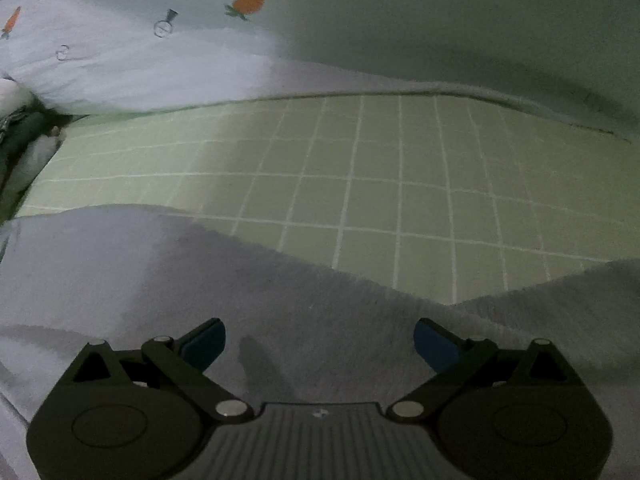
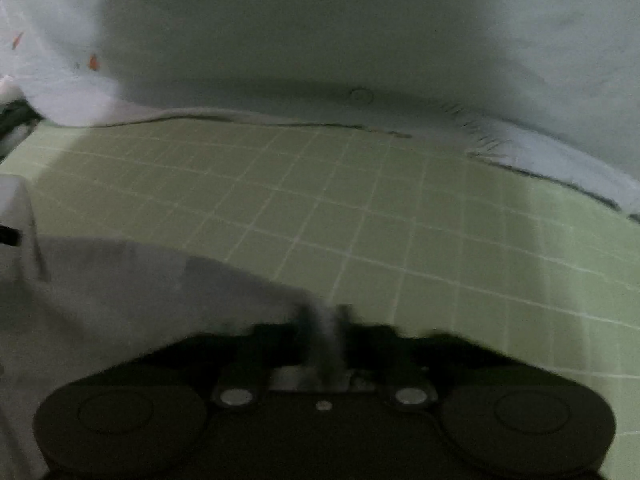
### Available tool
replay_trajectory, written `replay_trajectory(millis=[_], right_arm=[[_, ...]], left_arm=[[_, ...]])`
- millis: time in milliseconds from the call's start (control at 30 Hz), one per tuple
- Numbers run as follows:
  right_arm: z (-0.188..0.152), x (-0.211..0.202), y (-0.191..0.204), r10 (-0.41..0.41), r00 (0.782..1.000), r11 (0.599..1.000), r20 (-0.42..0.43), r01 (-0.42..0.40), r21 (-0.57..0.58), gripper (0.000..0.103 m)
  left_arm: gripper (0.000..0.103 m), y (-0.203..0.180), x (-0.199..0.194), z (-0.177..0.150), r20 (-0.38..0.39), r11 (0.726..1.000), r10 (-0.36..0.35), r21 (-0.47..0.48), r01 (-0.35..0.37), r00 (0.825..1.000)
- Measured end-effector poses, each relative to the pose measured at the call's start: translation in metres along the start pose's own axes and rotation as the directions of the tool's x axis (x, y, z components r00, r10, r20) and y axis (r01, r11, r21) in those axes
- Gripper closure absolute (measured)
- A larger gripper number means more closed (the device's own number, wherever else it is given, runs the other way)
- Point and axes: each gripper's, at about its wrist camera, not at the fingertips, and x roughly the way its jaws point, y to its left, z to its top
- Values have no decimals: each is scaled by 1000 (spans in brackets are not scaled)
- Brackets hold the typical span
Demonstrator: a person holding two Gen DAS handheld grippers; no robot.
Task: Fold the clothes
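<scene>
Left wrist view: left gripper [image 1: 319, 340] hanging wide open over grey garment [image 1: 200, 280], gripping nothing; garment lying on green checked sheet [image 1: 380, 184].
Right wrist view: right gripper [image 2: 324, 320] pinching garment's edge [image 2: 120, 280], fully closed; carrot-print bedding [image 2: 320, 40] lying beyond.

The checked sheet [image 1: 360, 184] serves as landmark. A garment [image 1: 140, 280] lies on its near edge, spreading to the left. The carrot-print quilt [image 1: 160, 52] lies along its far edge. In the right wrist view, the garment [image 2: 120, 288] covers its near left corner.
</scene>
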Motion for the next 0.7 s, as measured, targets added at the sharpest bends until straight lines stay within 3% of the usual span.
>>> replay_trajectory(millis=[133, 233, 367, 433, 500, 567, 633, 700], right_arm=[[2, -4, -14, -107, 992, 994, 61, 105, 35, 102], [1, -4, -37, -219, 972, 973, 80, 211, 96, 102], [-7, -6, -67, -391, 920, 911, 44, 379, 162, 102], [-12, -7, -82, -403, 915, 888, -1, 392, 241, 102], [-17, -13, -86, -412, 911, 874, -8, 398, 280, 96], [-21, -20, -83, -433, 901, 859, -6, 415, 301, 59], [-24, -30, -75, -478, 879, 837, -2, 456, 301, 50], [-30, -44, -71, -473, 881, 826, -1, 443, 349, 46]], left_arm=[[3, -9, 6, 6, 14, 1000, -5, -6, 5, 1000], [3, -17, 6, 10, 37, 1000, -14, 22, 13, 999], [3, -32, 9, 9, 49, 996, -1, 85, -3, 999], [2, -34, 9, 8, 54, 996, -13, 91, 8, 998], [0, -34, 9, 7, 53, 997, -18, 82, 14, 998], [0, -33, 10, 7, 51, 997, -21, 72, 17, 998], [0, -30, 11, 7, 47, 998, -16, 65, 13, 999], [0, -26, 10, 6, 50, 998, -6, 65, 3, 999]])
